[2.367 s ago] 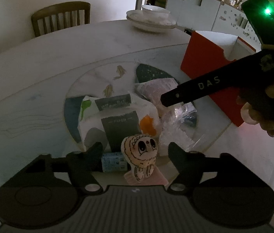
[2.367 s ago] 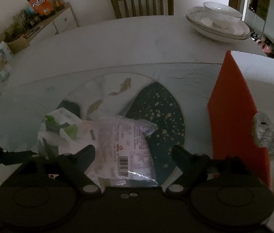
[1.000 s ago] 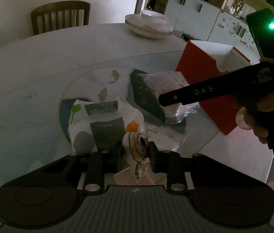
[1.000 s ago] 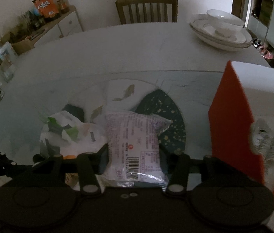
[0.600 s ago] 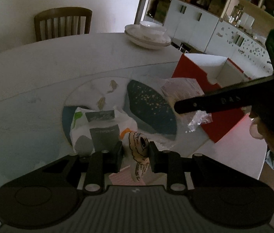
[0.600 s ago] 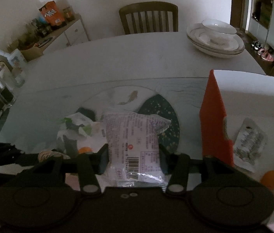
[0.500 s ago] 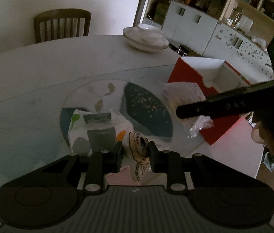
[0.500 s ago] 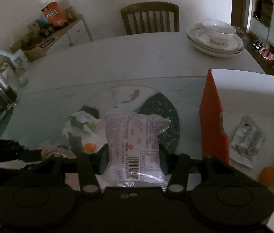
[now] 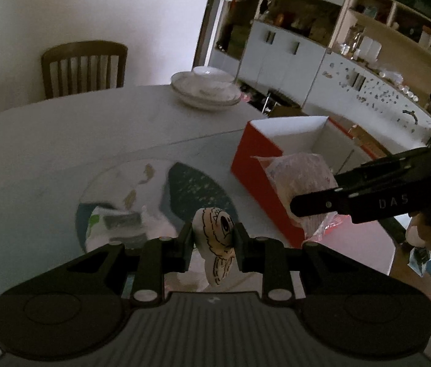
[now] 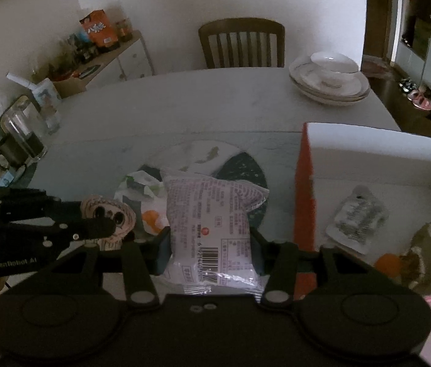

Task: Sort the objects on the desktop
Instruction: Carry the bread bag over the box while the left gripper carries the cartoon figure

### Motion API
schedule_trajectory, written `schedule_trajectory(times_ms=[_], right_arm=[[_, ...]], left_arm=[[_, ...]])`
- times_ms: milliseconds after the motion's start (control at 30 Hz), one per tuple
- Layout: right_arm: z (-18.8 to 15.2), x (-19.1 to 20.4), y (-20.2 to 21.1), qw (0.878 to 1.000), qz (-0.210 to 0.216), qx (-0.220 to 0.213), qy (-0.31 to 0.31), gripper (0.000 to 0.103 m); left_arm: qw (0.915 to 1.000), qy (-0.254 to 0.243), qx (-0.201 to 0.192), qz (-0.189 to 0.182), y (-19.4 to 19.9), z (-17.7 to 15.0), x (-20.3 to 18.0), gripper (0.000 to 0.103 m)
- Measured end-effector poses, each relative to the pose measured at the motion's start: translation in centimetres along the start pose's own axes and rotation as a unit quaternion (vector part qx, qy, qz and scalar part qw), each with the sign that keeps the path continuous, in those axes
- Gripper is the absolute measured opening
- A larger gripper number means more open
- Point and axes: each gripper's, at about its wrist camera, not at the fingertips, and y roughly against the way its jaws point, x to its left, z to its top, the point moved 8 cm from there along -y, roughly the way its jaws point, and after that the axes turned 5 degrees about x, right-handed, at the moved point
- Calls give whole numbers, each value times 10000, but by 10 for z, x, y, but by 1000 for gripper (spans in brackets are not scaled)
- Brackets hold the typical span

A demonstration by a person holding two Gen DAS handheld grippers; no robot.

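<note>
My left gripper (image 9: 212,238) is shut on a small cartoon-face toy (image 9: 217,238) and holds it above the table; the toy also shows in the right wrist view (image 10: 108,214). My right gripper (image 10: 209,244) is shut on a clear snack packet (image 10: 211,229) with a barcode, held up just left of the red box (image 10: 304,214). In the left wrist view the packet (image 9: 301,180) hangs over the box's near wall (image 9: 261,189). A white and green paper packet (image 9: 114,223) lies on the round patterned mat (image 9: 197,183).
The red box holds a blister pack (image 10: 356,217) and an orange item (image 10: 388,264). Stacked white bowls (image 10: 330,76) sit at the table's far side, a wooden chair (image 10: 241,42) behind. A glass jug (image 10: 21,131) stands at the left edge.
Both grippers closed on their items and lifted them. The right gripper carried the snack packet right and up to the red box. The left gripper rose with the toy.
</note>
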Motion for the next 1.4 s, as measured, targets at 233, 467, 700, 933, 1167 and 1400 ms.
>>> schedule_trajectory(times_ms=[233,467,700,933,1167,1400], right_arm=[[-1,-18,23,9999,29,-122,-53,50],[-4,-43,33,9998,-32,-131,-109,50],[-10,-71,38,9998,-93,-43,-167,50],[-14,-100,42,9998,-70,65,-195,49],[-12,-137,47,9997,-55,54,-239,49],[-9,-172,48,9996,-60,37,-263,49]], left_arm=[[9997,-146,-158,-100,3,13,-25,26],[9990,-345,-232,-186,-6,26,-52,26],[9984,-447,-76,-343,-25,35,-83,26],[9976,-556,-14,-409,-45,45,-110,26],[9966,-714,49,-411,-63,55,-139,26],[9953,-877,166,-388,-87,65,-165,26]])
